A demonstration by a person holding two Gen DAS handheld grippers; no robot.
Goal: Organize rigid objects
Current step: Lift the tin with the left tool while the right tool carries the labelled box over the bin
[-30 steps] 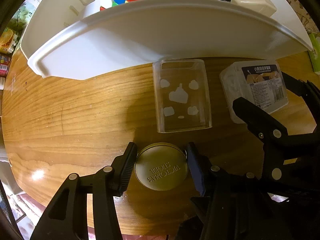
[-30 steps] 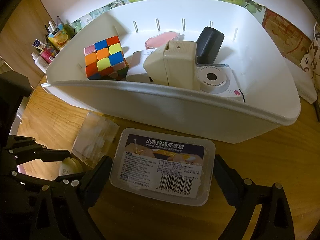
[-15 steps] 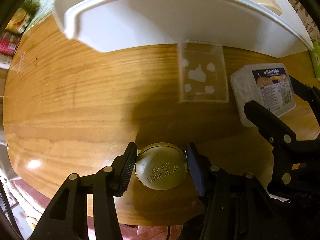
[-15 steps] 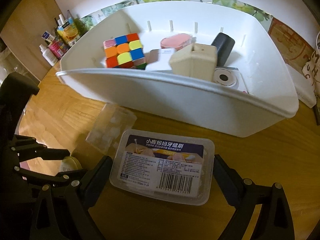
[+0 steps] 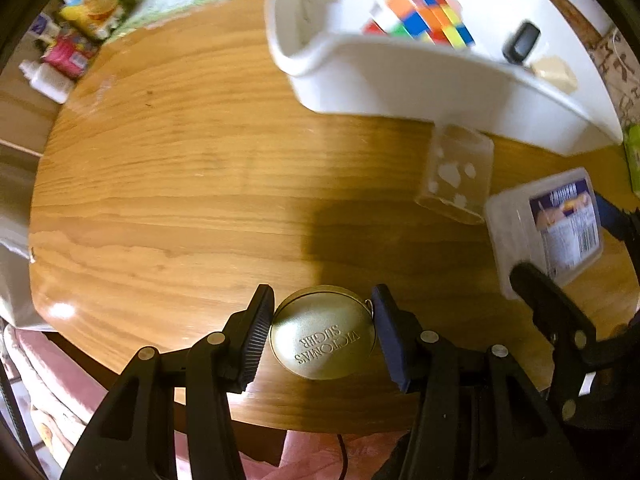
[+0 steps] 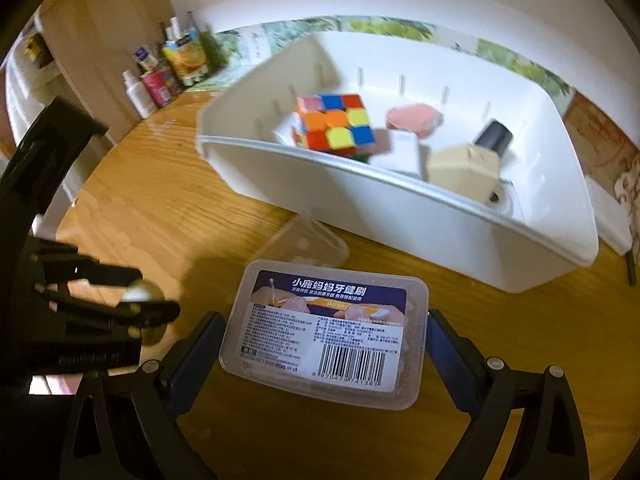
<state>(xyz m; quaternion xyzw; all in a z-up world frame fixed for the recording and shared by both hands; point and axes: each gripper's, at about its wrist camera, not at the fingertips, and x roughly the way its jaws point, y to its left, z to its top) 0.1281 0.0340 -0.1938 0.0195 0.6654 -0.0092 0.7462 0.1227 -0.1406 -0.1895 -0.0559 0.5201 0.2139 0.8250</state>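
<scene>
Gold tin [image 5: 323, 338] half-hidden behind left gripper [image 6: 152, 312], blurred.

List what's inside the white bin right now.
In the white bin: a colour cube, a pink piece, a beige box, a black item, a white box. The near wall hides what lies lower.

Bottles, colourful packets [image 6: 168, 76] crowd far table [image 5: 180, 160] edge; patterned wallpaper behind.
</scene>
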